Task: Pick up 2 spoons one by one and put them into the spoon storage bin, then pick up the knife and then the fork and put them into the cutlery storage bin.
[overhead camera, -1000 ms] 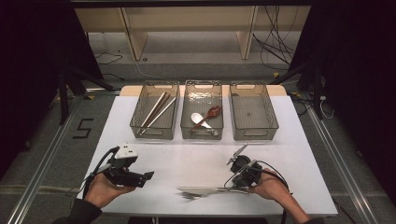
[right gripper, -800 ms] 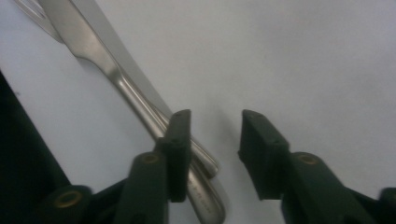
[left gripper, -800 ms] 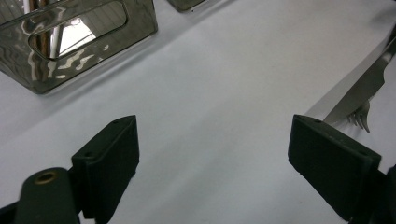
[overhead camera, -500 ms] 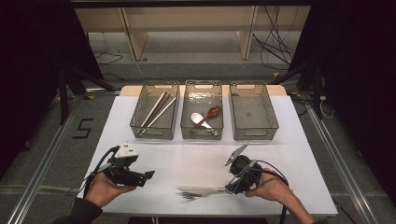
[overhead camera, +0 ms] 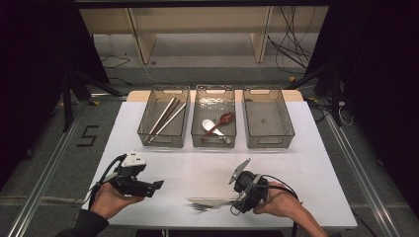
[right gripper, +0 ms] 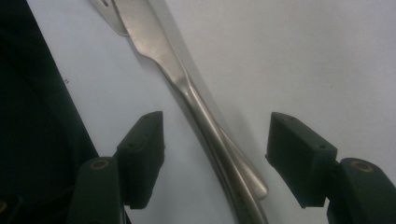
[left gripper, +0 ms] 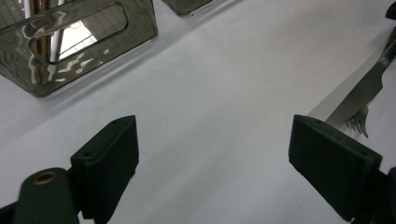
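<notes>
The right tool (overhead camera: 240, 199) has edged leftward over the cutlery (overhead camera: 210, 203).

Three bins sit in a row across the middle of the high view, chopsticks (overhead camera: 165, 118) in the left bin (overhead camera: 163, 122), spoons (overhead camera: 218, 125) in the middle bin (overhead camera: 213, 118), and cutlery (overhead camera: 210, 203) lies at the table's (overhead camera: 316, 168) lower edge, between the left gripper (overhead camera: 157, 185) and right gripper (overhead camera: 237, 205)

White worktop (overhead camera: 316, 163). Three clear bins in a row along its far side: left bin (overhead camera: 148, 129) holds chopsticks (overhead camera: 165, 118); middle bin (overhead camera: 213, 142) holds a white spoon (overhead camera: 209, 125) and a reddish-brown spoon (overhead camera: 221, 121), which cross; right bin (overhead camera: 289, 127). Wooden shelving (overhead camera: 197, 19) and loose cables (overhead camera: 289, 44) beyond. Black "5" mark (overhead camera: 88, 136) on the floor.
</notes>
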### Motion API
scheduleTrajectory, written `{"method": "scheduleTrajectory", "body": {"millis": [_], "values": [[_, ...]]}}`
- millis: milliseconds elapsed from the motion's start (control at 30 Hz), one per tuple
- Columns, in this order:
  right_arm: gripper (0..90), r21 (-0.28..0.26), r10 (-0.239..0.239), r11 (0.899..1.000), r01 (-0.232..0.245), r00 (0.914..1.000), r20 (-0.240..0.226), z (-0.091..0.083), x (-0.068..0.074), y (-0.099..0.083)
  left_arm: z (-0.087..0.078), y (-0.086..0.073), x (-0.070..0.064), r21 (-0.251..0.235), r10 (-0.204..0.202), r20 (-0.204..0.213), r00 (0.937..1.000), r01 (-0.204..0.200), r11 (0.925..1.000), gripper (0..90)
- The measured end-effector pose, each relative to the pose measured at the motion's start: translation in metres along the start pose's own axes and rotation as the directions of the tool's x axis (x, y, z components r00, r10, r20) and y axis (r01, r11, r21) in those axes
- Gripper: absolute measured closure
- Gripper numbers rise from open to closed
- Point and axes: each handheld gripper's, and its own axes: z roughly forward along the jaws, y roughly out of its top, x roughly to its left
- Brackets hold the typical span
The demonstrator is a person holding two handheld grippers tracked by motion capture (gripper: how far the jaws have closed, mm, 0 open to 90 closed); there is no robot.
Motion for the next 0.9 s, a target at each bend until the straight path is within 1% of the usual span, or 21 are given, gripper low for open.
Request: {"method": "scheduleTrajectory", "body": {"millis": [33,133,167,233,333,367,400,433,467,567,600,667,700,767,800,867,900], "values": [[39.4,0.009,-0.018,1.0,0.018,0.9998,-0.001,0.002,0.001,0.0,0.0,0.0,0.0,0.002,0.003,0.001,1.0,-0.003,1.0,15.6],[43.6,0.026,-0.031,0.999,0.031,0.9995,-0.003,0.005,0.003,0.001,-0.001,0.0,0.0,0.003,0.005,0.0,1.0,-0.005,1.0,15.6],[45.2,0.022,-0.051,0.998,0.051,0.9987,0.0,0.006,0.002,0.001,-0.001,0.0,0.0,0.001,0.004,0.0,1.0,-0.004,1.0,15.6],[47.9,0.027,-0.033,0.999,0.033,0.9994,-0.01,0.005,0.002,0.001,0.0,0.0,0.0,-0.001,0.001,0.0,1.0,-0.001,1.0,15.6],[51.7,0.032,-0.055,0.998,0.055,0.9984,-0.01,0.008,-0.001,0.0,0.002,0.0,0.0,0.008,0.005,0.002,1.0,-0.005,1.0,15.6],[52.9,0.038,-0.034,0.999,0.034,0.9993,-0.017,0.009,0.0,0.0,0.002,0.001,0.001,0.008,0.004,0.002,1.0,-0.004,1.0,15.6],[54.0,0.046,-0.04,0.998,0.041,0.999,-0.019,0.01,-0.001,0.0,0.001,0.001,0.001,0.007,0.005,0.001,1.0,-0.005,1.0,15.6],[54.8,0.044,-0.061,0.997,0.061,0.998,-0.015,0.012,-0.002,0.0,0.001,0.001,0.0,0.006,0.005,0.001,1.0,-0.005,1.0,15.6],[55.9,0.046,-0.058,0.997,0.059,0.9981,-0.021,0.013,-0.001,0.0,0.001,0.001,0.0,0.006,0.005,0.002,1.0,-0.005,1.0,15.6],[59.0,0.051,-0.061,0.997,0.062,0.998,-0.015,0.014,-0.002,0.001,0.002,0.0,0.0,0.008,0.006,0.004,1.0,-0.006,1.0,15.7],[60.0,0.052,-0.071,0.996,0.071,0.9975,-0.01,0.014,-0.002,0.001,0.001,0.0,0.0,0.012,0.012,0.005,0.9999,-0.012,0.9999,15.6],[61.3,0.055,-0.075,0.996,0.075,0.9972,-0.005,0.015,-0.003,0.002,0.001,0.0,0.0,0.012,0.015,0.006,0.9999,-0.015,0.9998,15.6],[62.1,0.06,-0.066,0.996,0.067,0.9978,-0.005,0.015,-0.002,0.002,0.002,0.0,-0.001,0.009,0.013,0.006,0.9999,-0.013,0.9999,15.7],[63.8,0.065,-0.076,0.995,0.076,0.9971,-0.001,0.017,-0.002,0.002,0.002,-0.001,-0.001,0.01,0.014,0.006,0.9999,-0.014,0.9998,15.7],[63.9,0.067,-0.073,0.995,0.072,0.9974,-0.001,0.017,-0.002,0.003,0.002,-0.001,-0.001,0.011,0.014,0.006,0.9999,-0.014,0.9998,15.7],[65.0,0.072,-0.084,0.994,0.084,0.9964,0.001,0.017,-0.002,0.003,0.002,-0.001,-0.001,0.011,0.015,0.008,0.9999,-0.015,0.9998,15.7],[65.8,0.071,-0.099,0.993,0.098,0.9951,0.003,0.017,-0.002,0.004,0.002,-0.001,-0.001,0.011,0.015,0.009,0.9999,-0.015,0.9998,15.7]]}}
